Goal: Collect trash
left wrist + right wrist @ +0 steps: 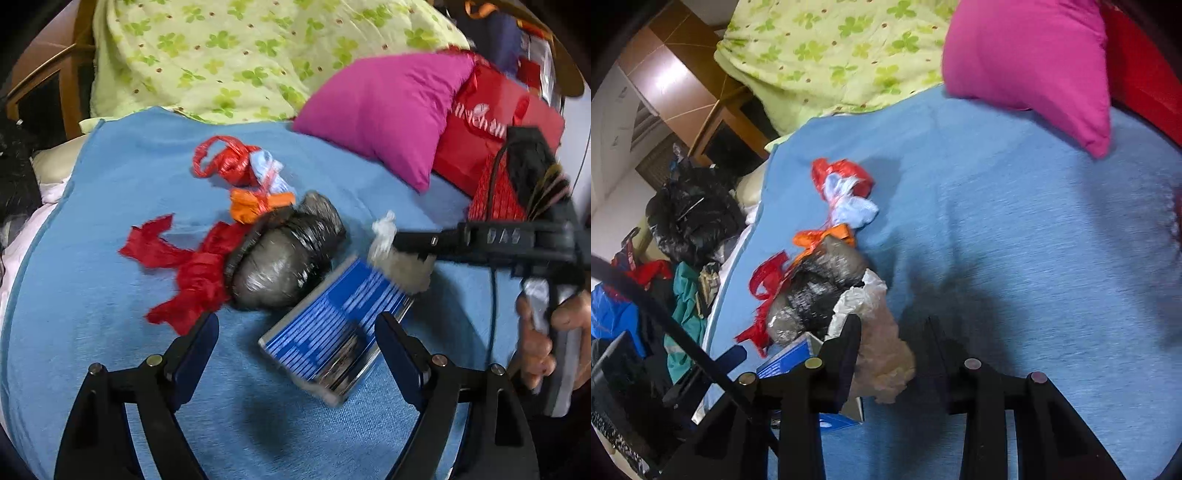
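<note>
Trash lies on a blue blanket (110, 229): a blue striped box (325, 325), a black film-wrapped bundle (284, 254), a torn red plastic bag (195, 273) and a knot of red, pale blue and orange bags (243, 173). My left gripper (297, 339) is open and low over the box, with its near end between the fingers and untouched. My right gripper (397, 242) comes in from the right, shut on a crumpled clear plastic bag (400, 267). In the right wrist view that clear bag (882, 362) sits between the fingers of the right gripper (892, 343), beside the bundle (816, 291) and box (786, 360).
A pink pillow (384, 110) and a red shopping bag (495, 122) lie at the back right. A green clover quilt (221, 48) covers the back. A hand (543, 332) holds the right gripper's handle. Off the bed's left edge sit a black bag (690, 218) and clothes.
</note>
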The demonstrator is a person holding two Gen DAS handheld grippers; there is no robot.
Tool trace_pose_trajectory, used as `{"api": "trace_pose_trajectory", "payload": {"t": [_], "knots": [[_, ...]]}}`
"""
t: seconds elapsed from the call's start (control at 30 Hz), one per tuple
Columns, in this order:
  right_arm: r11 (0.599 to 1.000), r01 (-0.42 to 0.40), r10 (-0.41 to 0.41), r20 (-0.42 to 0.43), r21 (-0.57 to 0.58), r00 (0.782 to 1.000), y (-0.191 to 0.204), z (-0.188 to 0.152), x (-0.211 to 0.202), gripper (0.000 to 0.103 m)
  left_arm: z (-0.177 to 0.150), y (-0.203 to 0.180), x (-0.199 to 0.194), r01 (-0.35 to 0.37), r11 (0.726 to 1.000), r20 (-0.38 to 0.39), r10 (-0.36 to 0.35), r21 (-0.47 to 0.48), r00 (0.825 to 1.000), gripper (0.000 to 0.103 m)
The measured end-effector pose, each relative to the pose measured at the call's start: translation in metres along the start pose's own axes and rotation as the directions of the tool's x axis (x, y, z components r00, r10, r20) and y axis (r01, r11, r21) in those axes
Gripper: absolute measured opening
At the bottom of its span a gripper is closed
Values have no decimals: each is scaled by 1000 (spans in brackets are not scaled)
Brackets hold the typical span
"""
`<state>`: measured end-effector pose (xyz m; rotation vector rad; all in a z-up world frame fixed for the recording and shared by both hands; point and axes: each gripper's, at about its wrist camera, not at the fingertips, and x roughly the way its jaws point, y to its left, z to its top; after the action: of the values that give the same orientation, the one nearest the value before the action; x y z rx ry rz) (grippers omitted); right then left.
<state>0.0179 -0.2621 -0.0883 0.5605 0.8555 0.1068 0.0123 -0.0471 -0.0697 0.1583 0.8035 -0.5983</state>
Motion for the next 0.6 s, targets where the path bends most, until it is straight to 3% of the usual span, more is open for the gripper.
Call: {"api": "trace_pose_trajectory", "payload": {"t": [0.23,0.27,0.3,0.37,0.43,0.5,0.53,0.6], "knots": [[997,-62,64,-33,55,997,-6,0,5,41,-9,-20,7,3,995,-34,1,104,999,87],[996,-70,73,-44,61,996,-4,-1,8,45,-10,-22,8,0,994,-36,4,113,999,87],[995,-70,74,-56,67,996,-3,-1,11,61,-10,-23,8,-2,993,-35,6,118,999,87],[994,-78,83,-63,82,995,0,-2,17,69,-10,-24,7,-5,992,-28,8,130,1000,87],[992,-97,102,-69,81,992,4,-3,22,69,-10,-23,4,-5,991,-14,7,131,1000,86],[995,-79,83,-78,55,994,10,-5,27,67,-9,-21,2,8,991,-5,-7,130,1000,72],[995,-82,87,-91,48,992,12,-6,31,66,-9,-21,1,16,992,-4,-16,129,1000,71],[994,-96,99,-93,44,991,15,-7,33,50,-9,-21,-1,29,991,-3,-29,132,1000,68]]}}
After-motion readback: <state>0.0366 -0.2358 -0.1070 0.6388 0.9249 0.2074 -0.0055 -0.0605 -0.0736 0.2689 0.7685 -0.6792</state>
